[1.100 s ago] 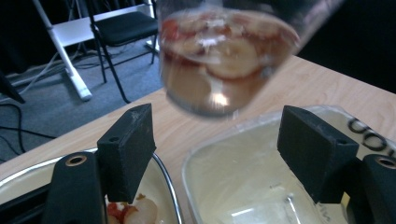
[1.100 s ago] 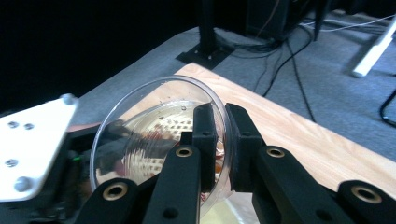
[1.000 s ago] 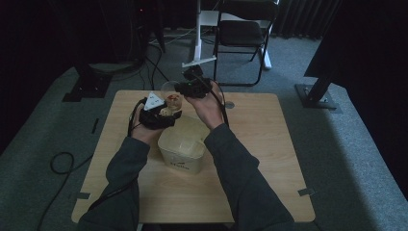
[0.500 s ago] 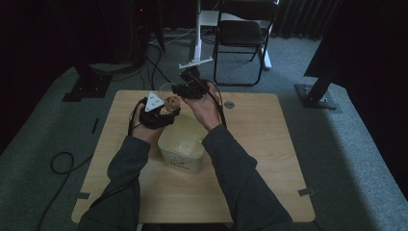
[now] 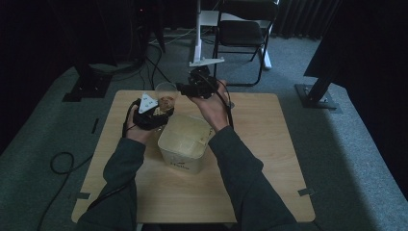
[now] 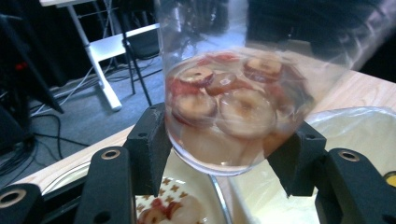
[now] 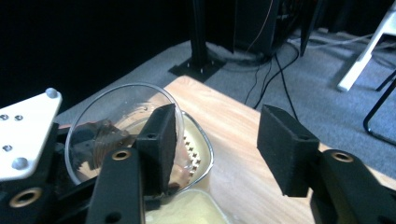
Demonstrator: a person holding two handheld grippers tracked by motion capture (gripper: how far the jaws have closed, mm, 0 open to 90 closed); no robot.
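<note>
Cup (image 6: pixel 236 100) sits higher and more upright than half a second ago, when it was tipped low against the left gripper; the right gripper has pulled slightly back from it. Clear plastic cup, sliced red-and-white fruit in its bottom, is clamped between the left gripper's (image 6: pixel 226 156) two jaws, one pad on each side of its base, so the jaws are set to cup width. Below the jaws: a bowl (image 6: pixel 187 198) with a star pattern and a few fruit pieces; just to the right jaw's side, a pale tub (image 6: pixel 355 126) with a clear liner. Right gripper (image 7: pixel 217 140) has jaws wide apart with nothing between them; the cup (image 7: pixel 116 126) lies beyond its left jaw, partly hidden by it, not touching as far as I can tell. High view: cup (image 5: pixel 166 94) at the far edge of the table (image 5: pixel 269 159), left gripper (image 5: pixel 149 113) under it, right gripper (image 5: pixel 199 84) just beside, tub (image 5: pixel 185 142) nearer the person.
</note>
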